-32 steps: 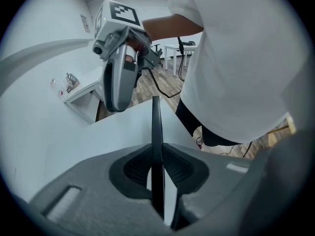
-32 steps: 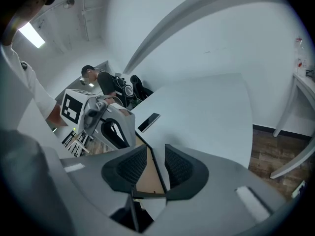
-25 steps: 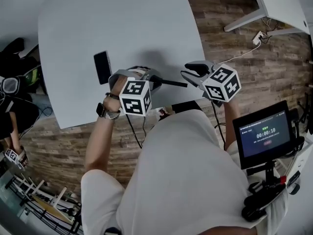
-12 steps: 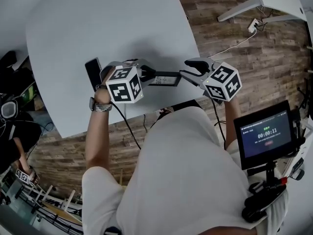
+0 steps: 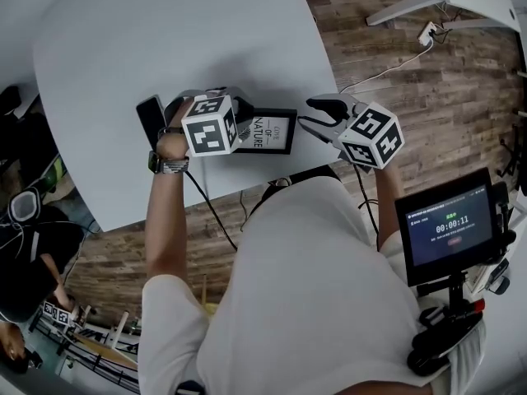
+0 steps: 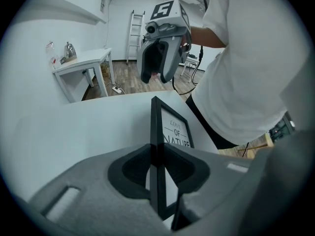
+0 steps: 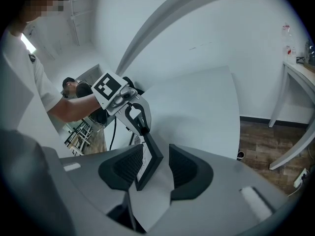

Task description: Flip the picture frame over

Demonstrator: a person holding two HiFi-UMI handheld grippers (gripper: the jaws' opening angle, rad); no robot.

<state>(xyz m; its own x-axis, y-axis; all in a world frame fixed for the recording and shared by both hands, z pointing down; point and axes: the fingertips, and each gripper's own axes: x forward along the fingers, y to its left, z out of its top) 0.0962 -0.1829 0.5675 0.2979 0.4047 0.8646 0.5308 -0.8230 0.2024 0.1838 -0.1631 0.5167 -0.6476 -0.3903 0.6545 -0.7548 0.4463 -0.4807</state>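
Head view: frame (image 5: 276, 130) between (opening) claws (image 5: 243, 130) (image 5: 305, 115)

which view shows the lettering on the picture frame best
The head view: the picture frame faces the camera, its lettering readable. The left gripper view sees it steeply foreshortened, lettering partly hidden. The right gripper view shows mostly its dark edge.

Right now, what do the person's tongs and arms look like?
The left tongs and right tongs are grey with black pads, each carrying a white cube of black square markers. A black cable trails from the left. The person wears a white short-sleeved shirt and a wristwatch. Both tongs are opening, the picture frame between them.
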